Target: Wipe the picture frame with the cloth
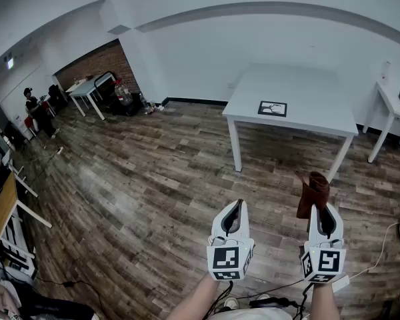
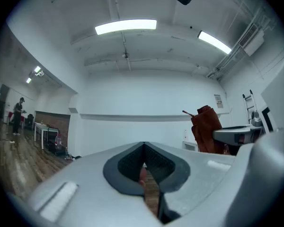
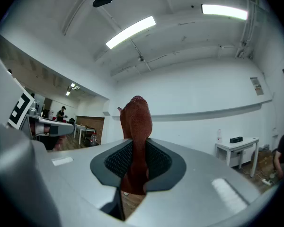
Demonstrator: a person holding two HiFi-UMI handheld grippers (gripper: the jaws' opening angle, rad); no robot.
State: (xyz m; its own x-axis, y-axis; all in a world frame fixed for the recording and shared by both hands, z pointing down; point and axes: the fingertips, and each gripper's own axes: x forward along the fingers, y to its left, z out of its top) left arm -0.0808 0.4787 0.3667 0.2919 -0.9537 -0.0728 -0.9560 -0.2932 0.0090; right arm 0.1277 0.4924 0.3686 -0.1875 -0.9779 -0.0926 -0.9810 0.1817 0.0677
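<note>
The right gripper [image 1: 319, 211] is clamped on the rust-red cloth [image 1: 313, 193], which sticks up above its jaws. The left gripper [image 1: 236, 207] has its jaws together, holding nothing. The picture frame [image 1: 273, 109] lies flat on the white desk [image 1: 307, 89], well apart from both

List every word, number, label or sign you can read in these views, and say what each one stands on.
No text can be read in any view.
The wall notice: too small to read.
The picture frame: a dark drawing, no legible words.
The marker cubes of the left gripper and right gripper: square patterns only, no letters.
The cloth: no tag shows.
</note>
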